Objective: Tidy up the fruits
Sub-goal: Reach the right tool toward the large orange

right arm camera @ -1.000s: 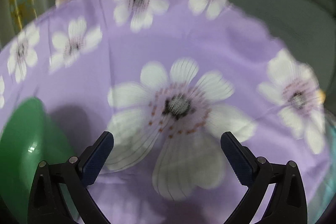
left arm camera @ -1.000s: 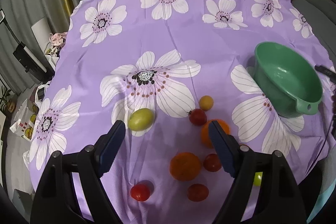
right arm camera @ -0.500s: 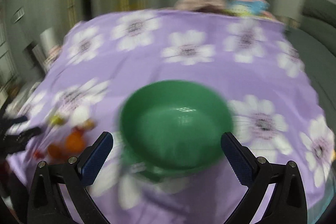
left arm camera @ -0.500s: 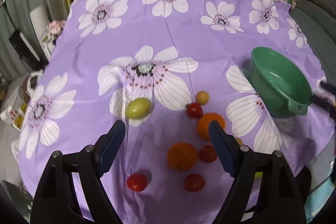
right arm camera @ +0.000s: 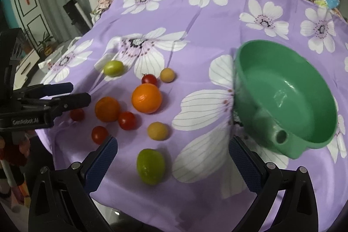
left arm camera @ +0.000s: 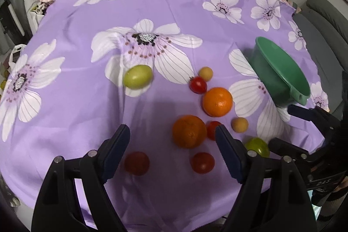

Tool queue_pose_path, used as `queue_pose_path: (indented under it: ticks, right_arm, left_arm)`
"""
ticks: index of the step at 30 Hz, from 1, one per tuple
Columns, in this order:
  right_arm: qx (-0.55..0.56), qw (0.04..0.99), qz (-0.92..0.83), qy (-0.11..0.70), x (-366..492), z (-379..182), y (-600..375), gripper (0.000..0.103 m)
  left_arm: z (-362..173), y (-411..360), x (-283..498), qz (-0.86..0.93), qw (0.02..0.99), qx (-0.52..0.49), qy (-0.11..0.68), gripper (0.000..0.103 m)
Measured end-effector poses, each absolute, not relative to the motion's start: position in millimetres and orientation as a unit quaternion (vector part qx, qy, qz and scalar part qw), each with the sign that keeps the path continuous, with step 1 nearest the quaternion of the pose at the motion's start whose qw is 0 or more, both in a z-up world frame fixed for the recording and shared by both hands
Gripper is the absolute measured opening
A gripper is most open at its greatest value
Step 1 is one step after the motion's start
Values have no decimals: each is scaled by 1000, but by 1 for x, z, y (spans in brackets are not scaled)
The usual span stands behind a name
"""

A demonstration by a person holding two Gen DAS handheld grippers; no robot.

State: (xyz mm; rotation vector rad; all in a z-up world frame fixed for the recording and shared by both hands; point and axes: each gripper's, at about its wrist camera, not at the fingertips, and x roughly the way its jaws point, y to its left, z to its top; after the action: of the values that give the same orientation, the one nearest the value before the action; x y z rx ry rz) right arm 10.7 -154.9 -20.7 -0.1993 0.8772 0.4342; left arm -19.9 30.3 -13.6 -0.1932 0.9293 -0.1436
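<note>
two oranges [right arm camera: 146, 98], red tomatoes [right arm camera: 127, 120], yellow fruits [right arm camera: 157, 131] and two green ones [right arm camera: 150, 166] lie scattered left of an empty, tilted green bowl [right arm camera: 285, 92].

A glossy green plastic bowl [right arm camera: 285, 97] is gleaming at the right of the frame, sitting on smooth, faintly creased purple floral cloth [right arm camera: 213, 21] beside matt-black plastic gripper arms.
</note>
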Motion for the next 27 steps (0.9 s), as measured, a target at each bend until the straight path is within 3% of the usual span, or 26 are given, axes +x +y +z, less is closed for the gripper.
queue_pose_path:
  ticks: [27]
  right_arm:
    - [-100,875,207,426,28,-29,-136,102]
  left_arm:
    - [-20,30,7,-123,874,-119,455,75]
